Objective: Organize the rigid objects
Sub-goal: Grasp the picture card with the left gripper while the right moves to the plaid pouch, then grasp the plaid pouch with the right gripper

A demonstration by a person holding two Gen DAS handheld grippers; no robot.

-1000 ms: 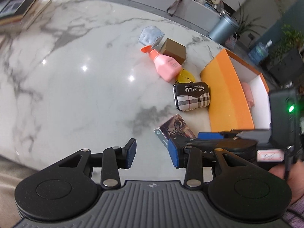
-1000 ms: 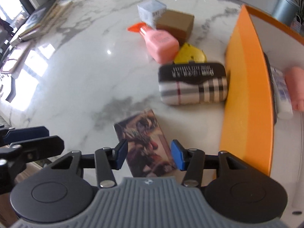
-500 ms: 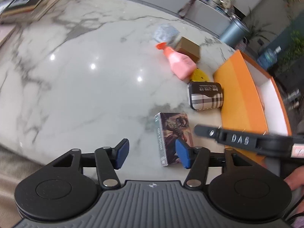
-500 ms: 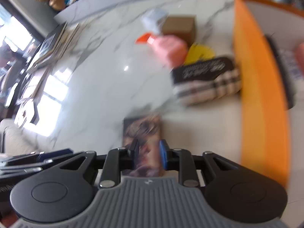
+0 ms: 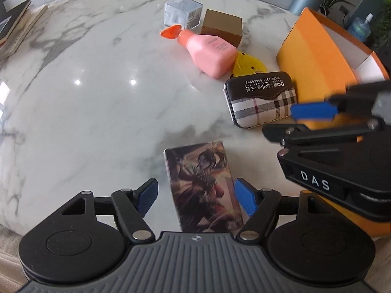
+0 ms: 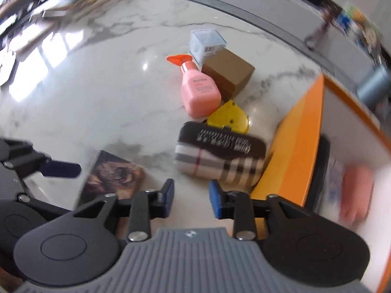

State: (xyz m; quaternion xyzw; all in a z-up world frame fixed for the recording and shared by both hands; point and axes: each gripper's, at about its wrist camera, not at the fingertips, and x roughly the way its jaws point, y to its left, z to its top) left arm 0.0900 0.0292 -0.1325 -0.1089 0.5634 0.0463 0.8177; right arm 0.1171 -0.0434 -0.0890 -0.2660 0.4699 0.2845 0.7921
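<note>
on the marble counter (image 5: 85,102) the biggest thing is the orange box (image 5: 315,56) at the right, open top, white inside, with a pink item (image 6: 356,193) lying in it. next down, the plaid case (image 5: 262,102) lies flat, touching or nearly touching the orange box wall. the pink bottle (image 5: 210,51) lies on its side with its orange cap pointing away from the box, and a brown box (image 5: 223,26) and a clear cube (image 5: 183,12) sit just behind it. the picture card box (image 5: 205,185) lies flat near the counter's front edge. a small yellow piece (image 5: 248,64) is wedged between bottle and plaid case. left gripper (image 5: 195,196) is spread wide, fingers either side of the card box, not touching it. right gripper (image 6: 190,201) is spread too, holding nothing, pointing at the plaid case, right view blurry.
</note>
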